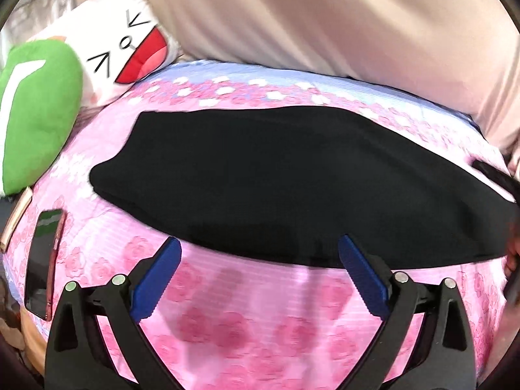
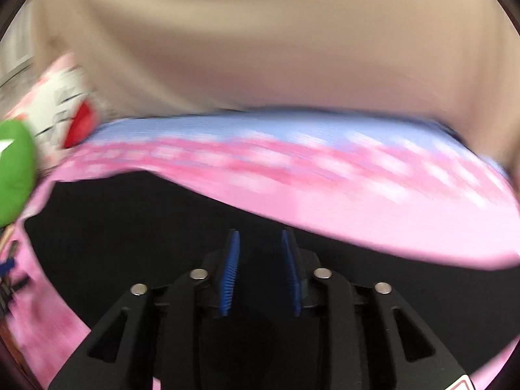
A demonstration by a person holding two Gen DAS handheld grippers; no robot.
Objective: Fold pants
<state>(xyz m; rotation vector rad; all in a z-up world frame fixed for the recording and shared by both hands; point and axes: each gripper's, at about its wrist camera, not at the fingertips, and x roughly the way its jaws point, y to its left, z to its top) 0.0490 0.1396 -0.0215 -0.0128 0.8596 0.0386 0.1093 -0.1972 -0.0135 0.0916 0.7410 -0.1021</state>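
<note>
Left gripper [image 1: 260,276] hangs wide apart and empty just short of the pants' [image 1: 276,182] near edge on the bed [image 1: 227,318], while right gripper [image 2: 260,273], nearly together, appears clamped on black cloth, probably for a fold.

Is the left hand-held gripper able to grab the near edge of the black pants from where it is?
Probably yes. The left hand-held gripper is wide open, and the near edge of the black pants lies right between its fingertips on the pink bedsheet, with nothing lying in between.
</note>
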